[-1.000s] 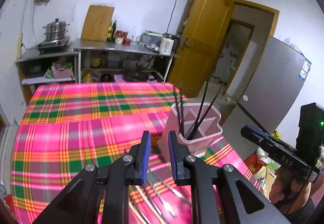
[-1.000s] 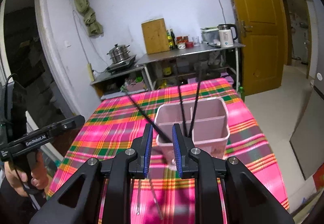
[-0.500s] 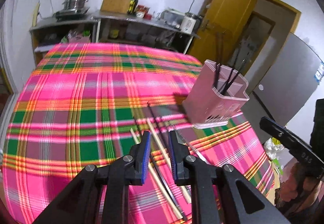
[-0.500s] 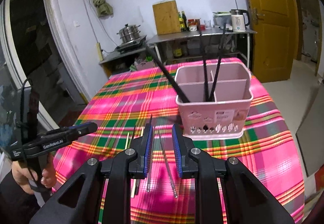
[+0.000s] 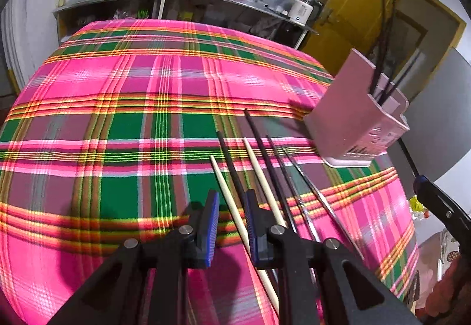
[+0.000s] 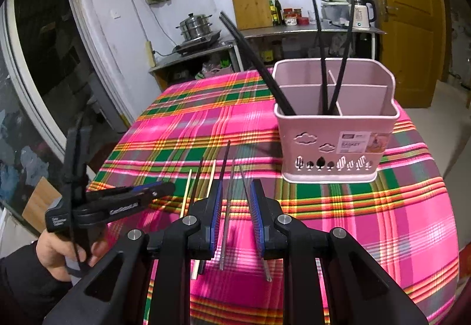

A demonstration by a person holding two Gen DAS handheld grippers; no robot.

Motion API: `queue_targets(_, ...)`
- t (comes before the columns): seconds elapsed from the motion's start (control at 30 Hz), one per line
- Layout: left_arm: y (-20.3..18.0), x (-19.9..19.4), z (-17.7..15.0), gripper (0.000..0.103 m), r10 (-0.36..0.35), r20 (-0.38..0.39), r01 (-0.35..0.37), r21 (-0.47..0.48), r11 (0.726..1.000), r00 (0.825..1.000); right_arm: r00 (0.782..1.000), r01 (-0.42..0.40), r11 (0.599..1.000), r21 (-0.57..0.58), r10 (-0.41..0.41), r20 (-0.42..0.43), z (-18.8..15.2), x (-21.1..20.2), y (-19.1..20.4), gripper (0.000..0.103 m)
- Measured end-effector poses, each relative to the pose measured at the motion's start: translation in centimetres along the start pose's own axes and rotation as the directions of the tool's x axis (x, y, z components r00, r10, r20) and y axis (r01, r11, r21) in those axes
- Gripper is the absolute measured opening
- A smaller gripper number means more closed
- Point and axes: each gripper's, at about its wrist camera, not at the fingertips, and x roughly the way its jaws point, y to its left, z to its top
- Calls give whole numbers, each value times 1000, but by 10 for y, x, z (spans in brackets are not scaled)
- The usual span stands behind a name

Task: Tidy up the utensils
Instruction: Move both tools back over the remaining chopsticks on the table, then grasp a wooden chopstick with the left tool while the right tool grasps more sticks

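Left of the pink caddy (image 6: 335,145) the plaid cloth (image 5: 123,125) lies bare — open passage. Near the caddy's front-left corner, loose chopsticks (image 5: 259,166) lie side by side. Black chopsticks (image 6: 323,66) lean out above its rim — barring passage overhead.

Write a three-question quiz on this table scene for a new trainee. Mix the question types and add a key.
1. True or false: the pink holder already has black chopsticks standing in it.

2. Multiple choice: where are the loose chopsticks lying?
A. On the plaid tablecloth, in front of the holder
B. On the steel shelf by the wall
C. On the floor by the door

3. Fill in: between the pads of the left claw, a pale ______ chopstick shows on the cloth, not yet gripped.

Key
1. True
2. A
3. wooden
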Motion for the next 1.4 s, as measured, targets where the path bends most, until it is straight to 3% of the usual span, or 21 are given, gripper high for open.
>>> queue_targets(0.23, 5, 26, 6, 17, 44, -21, -44, -10, 999, 999, 1000, -6, 1000, 5, 6, -27, -1, 16, -3, 20)
queue_targets(0.33, -1, 30, 8, 17, 72, -9, -72, 26, 997, 997, 999, -6, 1000, 7, 6, -34, 0, 21, -5, 20)
queue_targets(0.43, -5, 32, 9, 9, 114, -6, -113, 80, 990, 994, 999, -7, 1000, 7, 8, -42, 1, 26, -5, 20)
queue_targets(0.63, 10, 24, 7, 5, 126, -10, -124, 119, 985, 992, 998, -25, 1000, -7, 24, -59, 5, 41, 8, 20)
queue_targets(1.1, 67, 2, 8, 6, 136, 3, -136, -1, 991, 991, 985, -56, 997, -61, 45, -169, 17, 130, 37, 18)
queue_targets(1.4, 69, 6, 14, 6, 127, -8, -127, 21, 992, 992, 974, -47, 996, -81, 27, -224, 21, 169, 43, 15)
